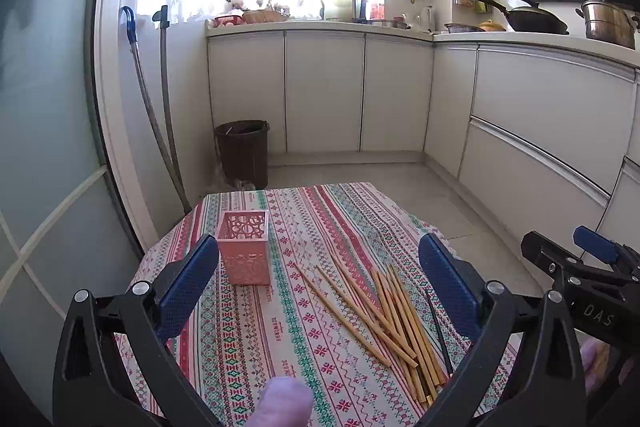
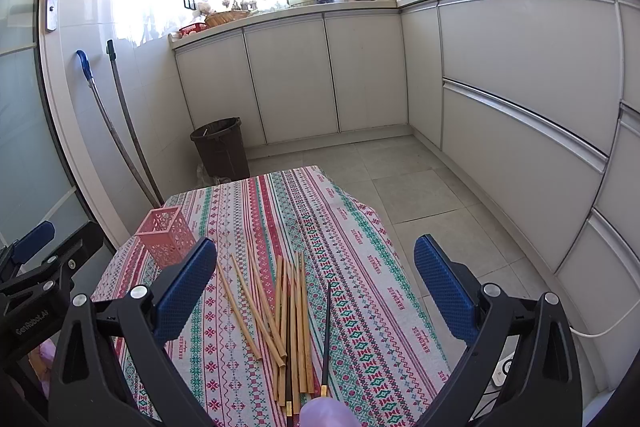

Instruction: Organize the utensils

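Left wrist view: my left gripper (image 1: 318, 291) spread, empty; pink holder (image 1: 244, 247) partly behind one pad; bamboo chopsticks (image 1: 384, 319) on tablecloth (image 1: 240, 339), ends cut off. My right gripper (image 2: 316, 287) likewise spread.

The worktop (image 1: 248, 339) wears a cloth striped in red, green and white with small folk motifs. On it, a salmon-pink holder (image 1: 244, 247) has lacy cut-out walls. Right of the holder lie pale yellow-tan chopsticks (image 1: 384, 311) and a black chopstick (image 2: 327, 331) with a gold band. Each claw, left (image 1: 320, 291) and right (image 2: 316, 291), has black arms and dotted blue pads (image 1: 188, 291). Beyond the holder stands a dark brown bin (image 1: 243, 151) before white cabinets (image 1: 324, 91).
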Available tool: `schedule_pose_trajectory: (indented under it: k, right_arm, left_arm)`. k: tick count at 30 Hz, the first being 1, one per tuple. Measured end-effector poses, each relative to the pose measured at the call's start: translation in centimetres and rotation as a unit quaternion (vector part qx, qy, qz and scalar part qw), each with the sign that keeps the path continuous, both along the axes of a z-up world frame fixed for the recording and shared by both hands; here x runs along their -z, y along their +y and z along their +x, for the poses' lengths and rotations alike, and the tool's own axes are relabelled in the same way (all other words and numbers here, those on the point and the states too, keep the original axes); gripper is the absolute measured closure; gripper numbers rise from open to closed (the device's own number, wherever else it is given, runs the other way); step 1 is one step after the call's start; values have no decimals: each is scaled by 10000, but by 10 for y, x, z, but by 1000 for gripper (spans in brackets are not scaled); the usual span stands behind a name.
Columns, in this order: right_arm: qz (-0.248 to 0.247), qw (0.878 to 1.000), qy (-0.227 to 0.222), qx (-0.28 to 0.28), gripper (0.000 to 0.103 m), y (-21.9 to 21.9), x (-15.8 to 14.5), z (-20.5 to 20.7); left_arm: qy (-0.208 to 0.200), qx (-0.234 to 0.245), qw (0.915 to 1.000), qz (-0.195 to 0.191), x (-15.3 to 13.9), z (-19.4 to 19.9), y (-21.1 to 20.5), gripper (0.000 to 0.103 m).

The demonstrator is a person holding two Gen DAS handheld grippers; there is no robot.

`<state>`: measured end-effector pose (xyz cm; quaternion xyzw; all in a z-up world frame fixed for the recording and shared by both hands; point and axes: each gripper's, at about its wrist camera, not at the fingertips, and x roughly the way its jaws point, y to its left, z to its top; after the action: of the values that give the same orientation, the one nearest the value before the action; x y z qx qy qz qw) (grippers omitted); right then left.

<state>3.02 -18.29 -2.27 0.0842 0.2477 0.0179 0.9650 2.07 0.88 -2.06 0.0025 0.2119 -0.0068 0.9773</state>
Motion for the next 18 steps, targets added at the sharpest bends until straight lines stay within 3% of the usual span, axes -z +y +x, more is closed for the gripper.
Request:
schedule_pose_trajectory:
  k: [18]
  right_arm:
    - [2, 10000, 42, 6, 7, -1, -2, 0]
  left_arm:
    - [49, -31, 10000, -23, -2, 1, 0, 7]
